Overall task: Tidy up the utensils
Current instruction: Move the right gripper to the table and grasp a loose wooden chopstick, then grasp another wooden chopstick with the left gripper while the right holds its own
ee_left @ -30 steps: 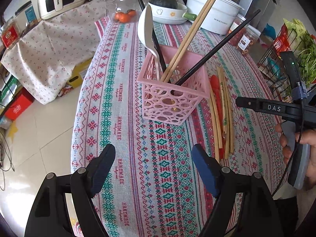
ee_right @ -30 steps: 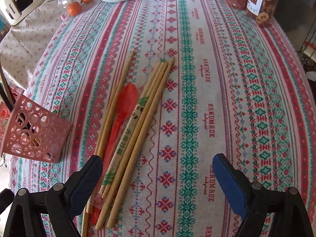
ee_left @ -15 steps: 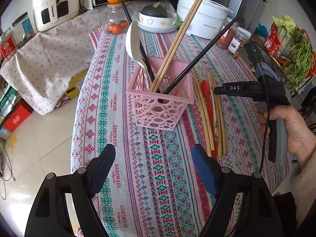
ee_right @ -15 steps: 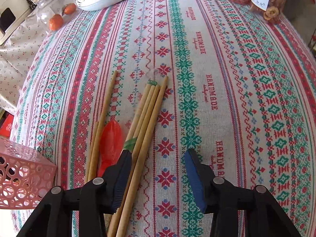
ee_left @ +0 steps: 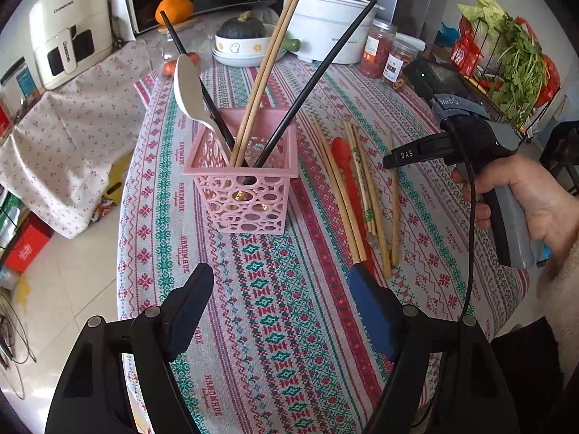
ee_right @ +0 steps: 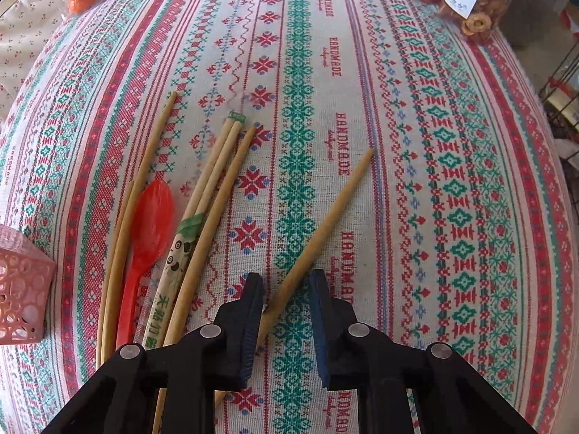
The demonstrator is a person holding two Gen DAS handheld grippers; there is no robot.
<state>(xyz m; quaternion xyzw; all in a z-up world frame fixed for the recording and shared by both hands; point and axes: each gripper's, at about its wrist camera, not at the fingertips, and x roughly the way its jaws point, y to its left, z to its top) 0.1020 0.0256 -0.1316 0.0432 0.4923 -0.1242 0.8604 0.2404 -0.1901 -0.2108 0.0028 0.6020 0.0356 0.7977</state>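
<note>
Patterned tablecloth (ee_right: pixel 416 144), right gripper (ee_right: pixel 286 285) pointing steeply down

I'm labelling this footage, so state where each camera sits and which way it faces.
Left wrist: on the left hand-held gripper, looking steeply down past its open fingers at the pink basket; the person's right hand shows.
Right wrist: on the right hand-held gripper, looking steeply down at a wooden chopstick between its fingers.
Shared: red spoon, basket, tablecloth.
</note>
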